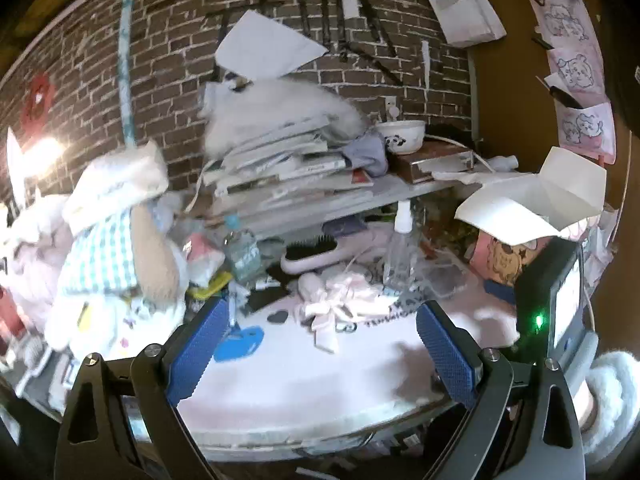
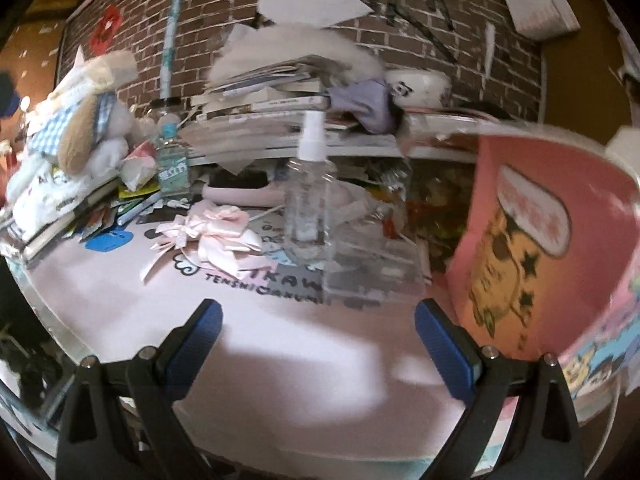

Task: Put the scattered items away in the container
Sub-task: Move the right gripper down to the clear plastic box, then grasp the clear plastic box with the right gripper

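A clear spray bottle [image 2: 307, 204] with a white cap stands on the pink desk mat [image 2: 280, 344], also in the left wrist view as the spray bottle [image 1: 401, 248]. A pink ribbon bow [image 2: 218, 232] lies left of it; the bow [image 1: 344, 308] shows in the left view too. A pink cartoon box [image 2: 532, 248] with open white flaps [image 1: 532, 196] stands at the right. My right gripper [image 2: 318, 320] is open, short of the bottle, holding nothing. My left gripper [image 1: 322, 332] is open and holds nothing, just before the bow.
A plush rabbit [image 1: 116, 240] in a checked dress sits at the left on books. A hairbrush [image 1: 316, 254], a small teal bottle [image 2: 172, 168] and a blue tag [image 1: 240, 344] lie around. Stacked books and a bowl [image 1: 402, 136] fill the shelf against the brick wall.
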The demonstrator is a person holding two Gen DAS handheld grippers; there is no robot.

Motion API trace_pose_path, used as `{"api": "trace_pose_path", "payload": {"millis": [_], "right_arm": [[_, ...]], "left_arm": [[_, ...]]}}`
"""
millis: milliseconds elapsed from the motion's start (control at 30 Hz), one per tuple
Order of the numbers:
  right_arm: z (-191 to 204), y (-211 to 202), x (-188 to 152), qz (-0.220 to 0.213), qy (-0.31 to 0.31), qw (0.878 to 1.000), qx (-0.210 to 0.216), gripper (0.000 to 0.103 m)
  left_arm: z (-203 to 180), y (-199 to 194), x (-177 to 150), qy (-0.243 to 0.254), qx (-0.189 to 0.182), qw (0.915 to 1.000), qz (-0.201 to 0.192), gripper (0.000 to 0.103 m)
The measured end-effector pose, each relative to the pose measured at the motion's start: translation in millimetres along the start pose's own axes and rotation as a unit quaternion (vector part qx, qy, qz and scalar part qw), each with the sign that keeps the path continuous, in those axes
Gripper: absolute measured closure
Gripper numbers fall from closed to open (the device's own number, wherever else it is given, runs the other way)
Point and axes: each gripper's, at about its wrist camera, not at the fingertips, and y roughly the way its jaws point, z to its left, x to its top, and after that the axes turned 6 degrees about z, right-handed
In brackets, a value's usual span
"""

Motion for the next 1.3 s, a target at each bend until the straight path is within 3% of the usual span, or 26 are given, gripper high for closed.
{"api": "trace_pose_path", "payload": {"millis": [233, 500, 700, 800, 1000, 1300], "right_arm": [[15.1, 16.5, 18.6, 0.022, -0.003, 0.999, -0.023, 0.007], [2.1, 46.5, 33.2, 0.084, 0.018, 0.991, -0.100, 0.007], [5.9, 60.8, 40.0, 0.098, -0.019, 0.979, -0.175, 0.007], [2.3, 74.0, 39.4, 0.134, -0.023, 0.975, -0.175, 0.006], [2.6, 77.8, 42.5, 0.137, -0.021, 0.974, -0.178, 0.001], [-5.3, 76.2, 39.3, 0.145, 0.028, 0.981, -0.126, 0.001]], "left_arm": [[12.3, -2.7, -11.6, -0.022, -0.011, 0.9997, -0.005, 0.009], [13.7, -1.1, -15.4, -0.028, -0.031, 0.9991, -0.010, 0.009], [8.1, -1.8, -13.9, -0.023, -0.040, 0.9989, -0.012, 0.009], [5.2, -0.7, -11.8, -0.022, -0.044, 0.9987, -0.014, 0.009], [0.1, 1.5, -10.8, -0.014, -0.046, 0.9988, -0.010, 0.009], [-1.3, 1.3, -9.4, -0.015, -0.043, 0.9989, -0.010, 0.009]]}}
